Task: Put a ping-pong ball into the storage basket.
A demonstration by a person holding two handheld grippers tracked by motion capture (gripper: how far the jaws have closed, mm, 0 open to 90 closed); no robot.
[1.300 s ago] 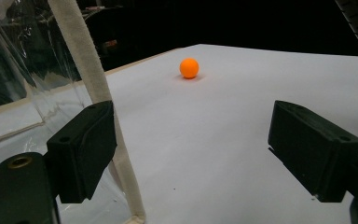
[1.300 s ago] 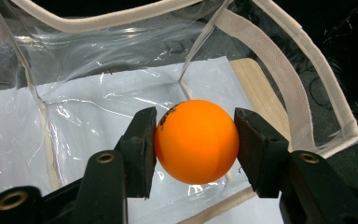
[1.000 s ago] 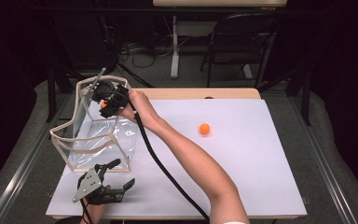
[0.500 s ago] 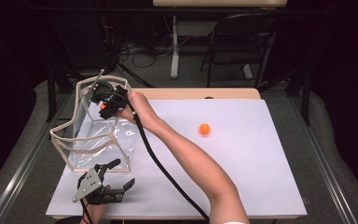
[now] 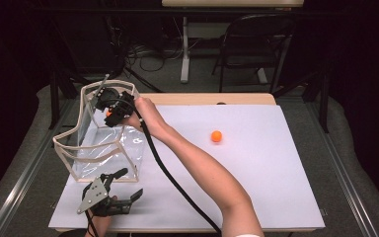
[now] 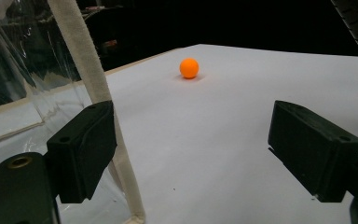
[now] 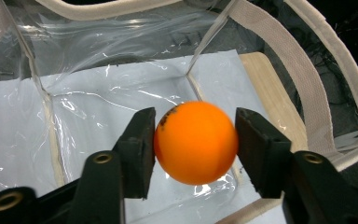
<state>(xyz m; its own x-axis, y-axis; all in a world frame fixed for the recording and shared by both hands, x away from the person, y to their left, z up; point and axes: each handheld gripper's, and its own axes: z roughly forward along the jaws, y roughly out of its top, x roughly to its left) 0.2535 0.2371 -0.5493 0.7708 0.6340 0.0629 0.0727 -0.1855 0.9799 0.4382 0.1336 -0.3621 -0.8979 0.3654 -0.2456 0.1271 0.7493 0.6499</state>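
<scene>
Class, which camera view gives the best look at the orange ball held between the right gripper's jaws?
The right gripper view: the held ball sits large and sharp between the right gripper jaws, above the clear bag. The high view gives a small orange speck at that gripper. The left gripper view has a different ball, lying on the table.

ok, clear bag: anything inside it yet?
Looks empty: through the clear bag only white table shows. The ball sits between the right gripper fingers above the opening.

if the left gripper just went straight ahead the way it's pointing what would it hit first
Probably the loose orange ball on the white table cover, as depth is unclear. The left gripper has open jaws; the clear bag's edge strip passes close by.
</scene>
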